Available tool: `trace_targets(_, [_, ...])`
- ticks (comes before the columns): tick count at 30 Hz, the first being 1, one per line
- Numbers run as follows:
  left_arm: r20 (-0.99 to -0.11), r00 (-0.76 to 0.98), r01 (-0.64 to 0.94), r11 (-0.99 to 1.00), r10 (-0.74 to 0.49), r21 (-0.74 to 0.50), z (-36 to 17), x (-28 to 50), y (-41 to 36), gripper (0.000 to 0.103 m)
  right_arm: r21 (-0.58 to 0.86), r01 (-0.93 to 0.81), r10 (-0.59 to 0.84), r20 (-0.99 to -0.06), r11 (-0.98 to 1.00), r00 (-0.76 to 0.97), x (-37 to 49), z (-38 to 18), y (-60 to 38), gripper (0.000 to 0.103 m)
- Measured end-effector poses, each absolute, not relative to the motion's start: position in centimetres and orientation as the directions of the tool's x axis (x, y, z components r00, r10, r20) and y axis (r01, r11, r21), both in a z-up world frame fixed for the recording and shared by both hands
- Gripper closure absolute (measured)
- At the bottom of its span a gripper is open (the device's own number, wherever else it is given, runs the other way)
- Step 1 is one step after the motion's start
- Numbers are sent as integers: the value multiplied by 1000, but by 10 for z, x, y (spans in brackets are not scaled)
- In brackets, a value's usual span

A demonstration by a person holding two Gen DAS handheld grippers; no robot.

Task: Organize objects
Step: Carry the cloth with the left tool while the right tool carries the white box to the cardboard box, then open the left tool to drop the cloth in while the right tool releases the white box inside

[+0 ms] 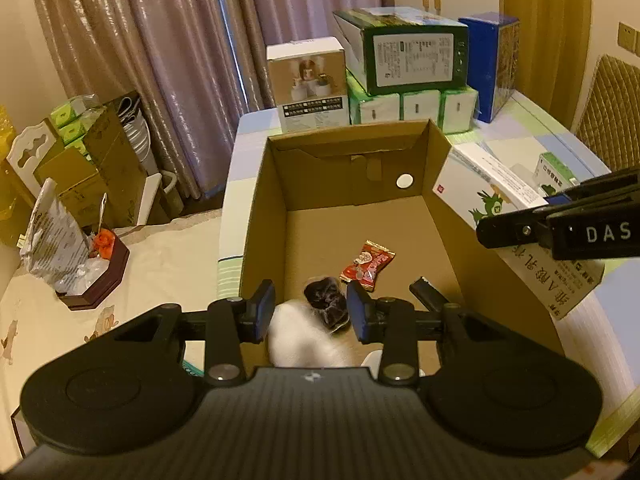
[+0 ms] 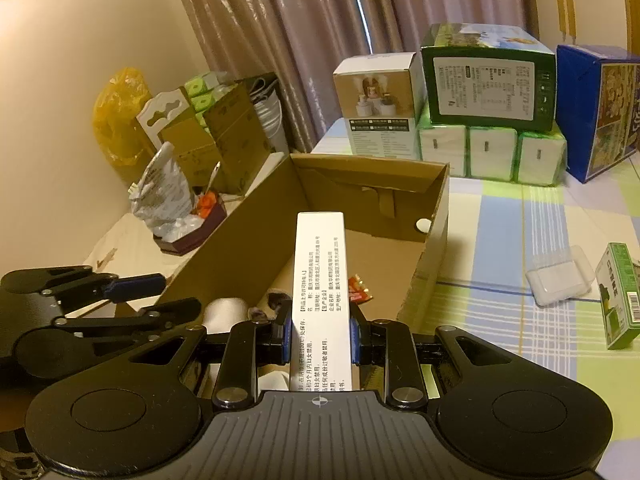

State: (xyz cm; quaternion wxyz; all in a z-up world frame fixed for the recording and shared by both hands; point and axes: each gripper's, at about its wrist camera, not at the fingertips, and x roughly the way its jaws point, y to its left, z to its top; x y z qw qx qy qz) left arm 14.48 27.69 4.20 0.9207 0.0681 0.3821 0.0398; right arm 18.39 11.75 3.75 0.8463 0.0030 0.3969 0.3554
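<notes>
We are holding the long white printed carton point(image 2: 320, 300) clamped in the right gripper point(image 2: 320, 334), long axis pointing forward over the open brown cardboard box point(image 2: 434, 216). The left gripper point(image 1: 311, 312) is hovering empty, fingers apart, above that box's near end.

- On my right gripper point(image 1: 560, 220), seen from the left wrist, white letters read "DAS".
- The white medicine box point(image 2: 322, 300) I grip carries columns of black Chinese print; the bracketed heading "生产企业" is legible, the rest too small.
- The green-edged box point(image 1: 416, 60) bears a white panel of fine print I cannot read.
- The small green box point(image 2: 620, 300) has a barcode.
</notes>
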Motion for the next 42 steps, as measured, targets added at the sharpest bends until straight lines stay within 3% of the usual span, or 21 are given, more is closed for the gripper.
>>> trace_targets(21, [-695, 707, -50, 989, 132, 137, 43, 119, 281, 69, 296, -626, 627, -664, 722, 408, 182, 26, 134, 80])
trace_targets(26, [-693, 709, -60, 990, 132, 128, 42, 115, 281, 69, 314, -623, 647, -634, 717, 425, 183, 32, 127, 61])
trace_targets(36, [-681, 723, -89, 993, 116, 75, 50, 90, 266, 64, 333, -583, 640, -615, 741, 461, 162, 44, 75, 46])
trace_targets(42, [-671, 733, -94, 994, 109, 59, 61, 71, 246, 58, 283, -581, 607, -622, 763, 494, 133, 48, 39, 28])
